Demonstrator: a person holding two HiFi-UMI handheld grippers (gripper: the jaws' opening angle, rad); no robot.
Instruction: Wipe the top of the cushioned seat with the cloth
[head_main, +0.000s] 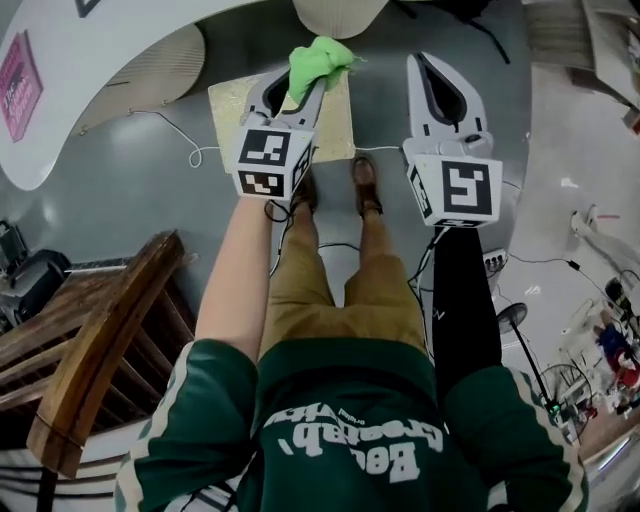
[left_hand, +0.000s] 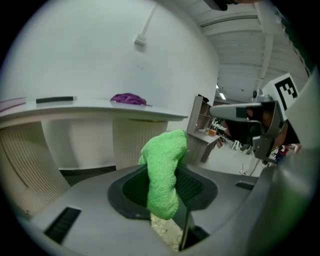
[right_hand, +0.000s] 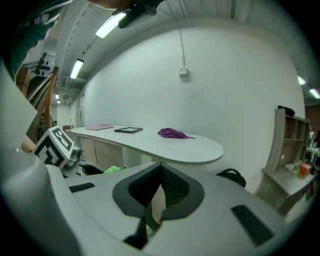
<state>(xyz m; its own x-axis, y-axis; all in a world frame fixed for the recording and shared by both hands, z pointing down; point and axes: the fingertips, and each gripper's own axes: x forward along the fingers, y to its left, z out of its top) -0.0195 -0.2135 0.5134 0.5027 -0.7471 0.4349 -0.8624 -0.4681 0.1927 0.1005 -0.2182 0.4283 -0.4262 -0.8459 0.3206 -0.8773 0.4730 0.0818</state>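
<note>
Your left tongs (left_hand: 169, 192) are clenched on the green cloth (head_main: 318, 60), at upper centre of the head view above the cushioned seat (head_main: 336, 132). Your right tongs (right_hand: 159, 194) are clenched together on nothing.

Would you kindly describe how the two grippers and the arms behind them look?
The left gripper and right gripper are pale grey tapering shells; their jaws have dark ribbed linings. Each carries a white cube printed with black square markers. The person wears a green jersey with white trim and lettering; a black sleeve covers the right arm, the left has just the jersey's short sleeve.
</note>
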